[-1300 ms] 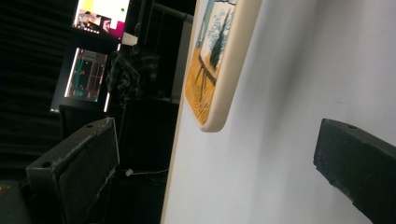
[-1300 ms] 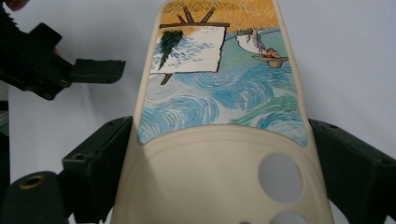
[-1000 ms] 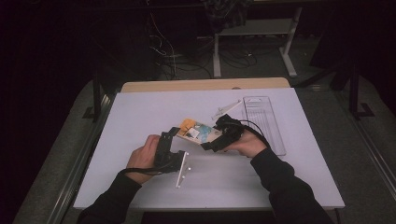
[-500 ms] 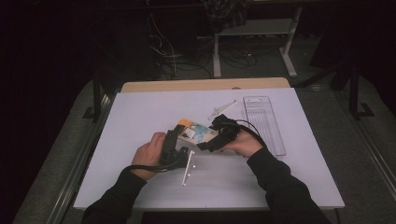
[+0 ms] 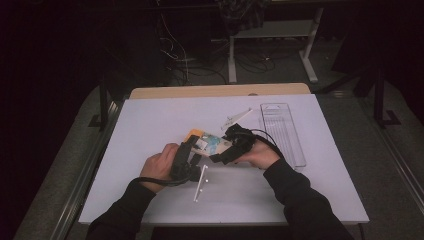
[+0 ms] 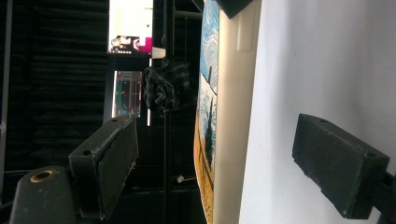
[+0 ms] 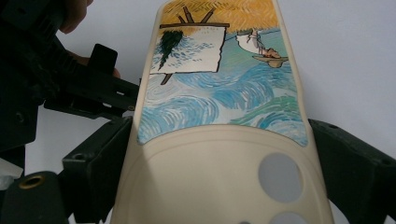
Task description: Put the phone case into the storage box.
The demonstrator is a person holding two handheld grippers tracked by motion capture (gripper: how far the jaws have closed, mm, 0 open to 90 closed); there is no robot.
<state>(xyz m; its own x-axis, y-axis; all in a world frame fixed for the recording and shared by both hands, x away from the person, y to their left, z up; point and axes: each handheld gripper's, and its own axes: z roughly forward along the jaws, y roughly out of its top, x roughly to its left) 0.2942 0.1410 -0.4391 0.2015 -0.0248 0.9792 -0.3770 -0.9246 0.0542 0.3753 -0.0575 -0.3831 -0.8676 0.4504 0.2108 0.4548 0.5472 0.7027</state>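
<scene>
A cream phone case [image 5: 209,143] printed with a swirled blue and orange painting hangs just above the white table [image 5: 150,125] at its middle. My right gripper [image 5: 226,152] is shut on the case's sides; in the right gripper view both black pads [image 7: 100,168] press the cream rim of the case [image 7: 219,154]. My left gripper [image 5: 192,152] reaches the case's other end from the left. In the left gripper view the case [image 6: 229,116] stands edge-on between the jaws of the left gripper [image 6: 219,135], which have just been closing, with a gap on each side.
A thin white strip [image 5: 201,183] lies on the table just in front of the hands. Another white piece [image 5: 236,119] lies behind them. A clear plastic tray [image 5: 282,132] rests at the right. Dark floor, cables and a stand lie beyond the far edge.
Both hands stay in about the same spot. The case has tilted slightly between the two grippers.
</scene>
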